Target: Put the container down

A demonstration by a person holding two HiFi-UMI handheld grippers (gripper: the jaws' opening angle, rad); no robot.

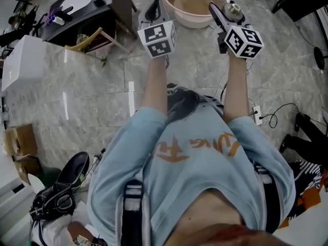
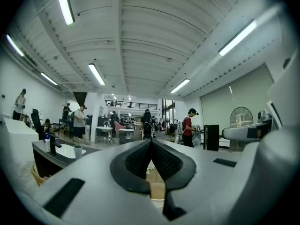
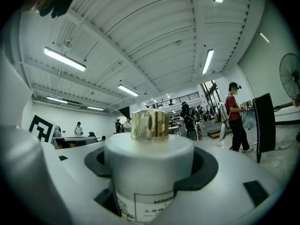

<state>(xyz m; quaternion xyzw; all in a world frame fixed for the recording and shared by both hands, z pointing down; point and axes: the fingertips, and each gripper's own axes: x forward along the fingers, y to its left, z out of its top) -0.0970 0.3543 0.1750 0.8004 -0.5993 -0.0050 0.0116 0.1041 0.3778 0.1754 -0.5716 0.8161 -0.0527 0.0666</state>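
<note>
right claw (image 1: 224, 13) wide, clamped on white container (image 3: 150, 172), off floor near basin (image 1: 177, 9); early release would drop, tip it. left claw (image 1: 154, 12) shut, empty.

Beige basin (image 1: 193, 24) on grey tiled floor (image 1: 102, 101)

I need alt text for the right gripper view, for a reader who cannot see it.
A white container with a gold cap sits gripped between the right tongs, filling the foreground. Behind it is a large hall with ceiling lights and several people.
</note>
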